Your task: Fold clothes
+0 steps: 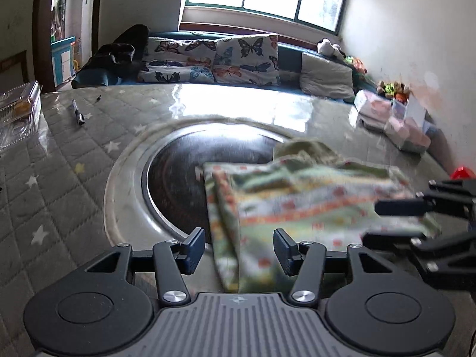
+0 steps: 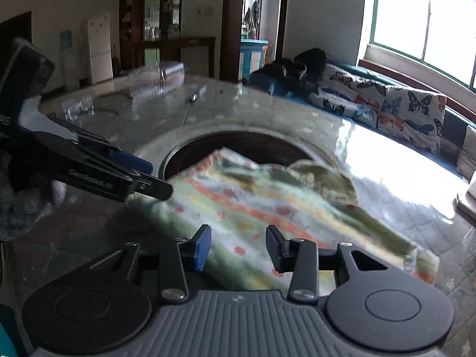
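A folded green garment with orange and yellow patterned stripes [image 1: 297,205] lies on the glass-topped table, partly over the dark round inset [image 1: 184,172]. It also shows in the right wrist view [image 2: 267,208]. My left gripper [image 1: 239,251] is open, its fingers just above the garment's near left edge, holding nothing. My right gripper [image 2: 238,248] is open over the garment's near edge, empty. The right gripper shows at the right edge of the left wrist view [image 1: 395,223], and the left gripper shows at the left of the right wrist view [image 2: 142,178].
A dark pen [image 1: 78,113] and a clear plastic box [image 1: 20,107] lie on the table's far left. Boxes and small toys [image 1: 395,119] sit at the far right by the wall. A bench with butterfly cushions [image 1: 214,59] runs behind the table under the window.
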The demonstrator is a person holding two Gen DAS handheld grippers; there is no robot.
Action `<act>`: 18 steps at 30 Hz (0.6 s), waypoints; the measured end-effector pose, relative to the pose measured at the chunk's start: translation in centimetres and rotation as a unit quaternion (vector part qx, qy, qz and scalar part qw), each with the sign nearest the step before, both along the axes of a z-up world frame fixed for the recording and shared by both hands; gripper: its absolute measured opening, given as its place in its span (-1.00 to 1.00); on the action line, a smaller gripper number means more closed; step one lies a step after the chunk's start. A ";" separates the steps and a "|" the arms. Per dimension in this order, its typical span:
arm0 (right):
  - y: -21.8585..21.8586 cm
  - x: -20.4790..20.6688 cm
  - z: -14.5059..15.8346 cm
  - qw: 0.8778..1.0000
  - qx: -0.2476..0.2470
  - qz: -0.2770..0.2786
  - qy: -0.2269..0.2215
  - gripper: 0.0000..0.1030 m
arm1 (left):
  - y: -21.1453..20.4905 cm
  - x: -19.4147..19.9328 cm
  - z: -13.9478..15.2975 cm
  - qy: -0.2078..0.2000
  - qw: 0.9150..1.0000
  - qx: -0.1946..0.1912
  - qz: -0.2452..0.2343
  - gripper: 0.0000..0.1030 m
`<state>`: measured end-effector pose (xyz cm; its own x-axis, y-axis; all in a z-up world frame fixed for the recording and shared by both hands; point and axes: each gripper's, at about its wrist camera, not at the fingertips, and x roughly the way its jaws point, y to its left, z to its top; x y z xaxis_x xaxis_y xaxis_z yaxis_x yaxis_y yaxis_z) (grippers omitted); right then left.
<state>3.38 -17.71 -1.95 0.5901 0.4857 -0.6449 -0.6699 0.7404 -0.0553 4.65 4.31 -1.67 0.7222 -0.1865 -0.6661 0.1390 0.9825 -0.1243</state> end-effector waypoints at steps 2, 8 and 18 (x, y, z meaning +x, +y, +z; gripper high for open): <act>0.0 0.0 -0.6 1.000 -0.010 -0.006 0.008 -0.21 | -0.2 -0.3 -0.5 -0.001 1.000 0.018 0.000 0.06; 0.3 -0.8 0.6 1.000 -0.013 0.009 -0.003 -0.21 | 0.9 -0.6 -0.5 -0.006 1.000 0.017 0.012 0.06; 6.3 -1.7 -0.2 0.995 -0.039 0.093 -0.010 -0.18 | 5.6 0.0 0.6 0.015 0.994 -0.075 0.079 0.18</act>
<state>1.64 -11.45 -2.16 0.5077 0.5366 -0.6740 -0.7926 0.5976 -0.1213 4.67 9.96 -1.03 0.7303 -0.1712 -0.6613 -0.0219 0.9617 -0.2732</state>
